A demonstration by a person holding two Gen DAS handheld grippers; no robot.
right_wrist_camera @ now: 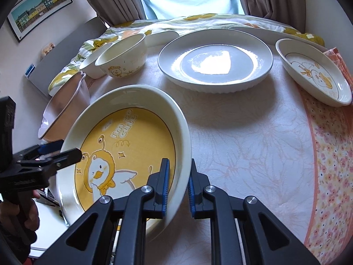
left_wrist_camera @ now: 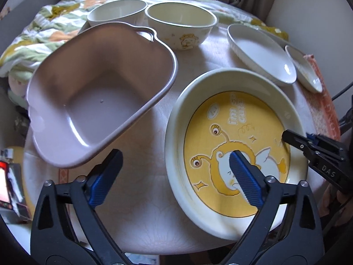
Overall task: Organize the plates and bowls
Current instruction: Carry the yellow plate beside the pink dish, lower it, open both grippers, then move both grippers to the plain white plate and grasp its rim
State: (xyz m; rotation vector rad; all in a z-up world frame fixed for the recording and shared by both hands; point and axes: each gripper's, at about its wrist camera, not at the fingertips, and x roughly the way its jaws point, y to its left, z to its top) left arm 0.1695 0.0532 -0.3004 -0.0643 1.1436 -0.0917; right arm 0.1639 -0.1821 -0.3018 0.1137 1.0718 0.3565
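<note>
A cream plate with a yellow duck picture [left_wrist_camera: 236, 154] [right_wrist_camera: 123, 145] lies near the front of the round table [right_wrist_camera: 242, 145]. My left gripper [left_wrist_camera: 176, 165] [right_wrist_camera: 64, 150] is open wide. The plate's left rim sits between its fingers, and the right finger hovers over the picture. My right gripper [right_wrist_camera: 178, 176] [left_wrist_camera: 289, 138] straddles the plate's opposite rim. Its jaws stand narrow, a little off the rim, with nothing pressed. Two cream bowls [left_wrist_camera: 181, 24] [left_wrist_camera: 117, 14] stand at the back.
A mauve plastic basin [left_wrist_camera: 99, 101] [right_wrist_camera: 66, 101] rests left of the plate. A white ribbed plate [right_wrist_camera: 216, 64] [left_wrist_camera: 260, 55] and a small duck dish [right_wrist_camera: 313, 72] [left_wrist_camera: 304, 70] sit further back. An orange floral cloth [right_wrist_camera: 331, 154] covers the right edge; a quilt [left_wrist_camera: 44, 33] lies behind.
</note>
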